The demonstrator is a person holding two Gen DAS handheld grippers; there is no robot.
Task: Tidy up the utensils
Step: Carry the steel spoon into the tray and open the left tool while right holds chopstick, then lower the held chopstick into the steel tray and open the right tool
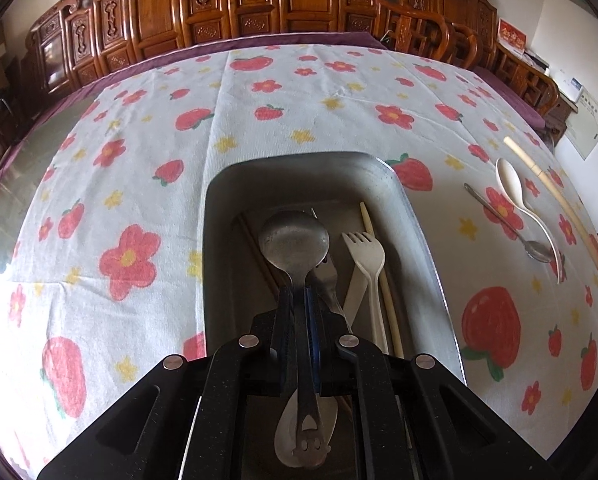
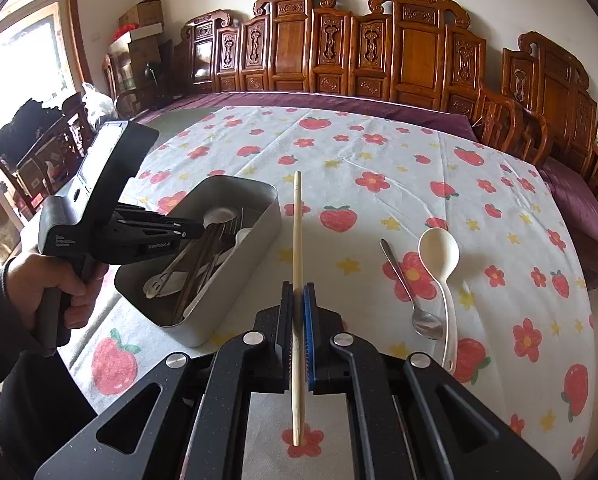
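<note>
My left gripper (image 1: 299, 292) is shut on the handle of a large metal spoon (image 1: 293, 240), with the bowl pointing forward low inside a grey metal tin (image 1: 415, 216). A white fork (image 1: 365, 248), a chopstick (image 1: 383, 280) and other cutlery lie in the tin. In the right wrist view the tin (image 2: 235, 280) sits left of centre, and the left gripper (image 2: 199, 229) reaches into it from the left. My right gripper (image 2: 299, 292) is shut on a pale wooden chopstick (image 2: 297, 232), held above the cloth just right of the tin.
A cream plastic spoon (image 2: 439, 252) and a small metal spoon (image 2: 403, 280) lie side by side on the strawberry-print tablecloth (image 2: 379, 152) to the right. A person's hand (image 2: 47, 280) in a dark sleeve holds the left gripper. Carved wooden chairs (image 2: 411, 48) line the table's far edge.
</note>
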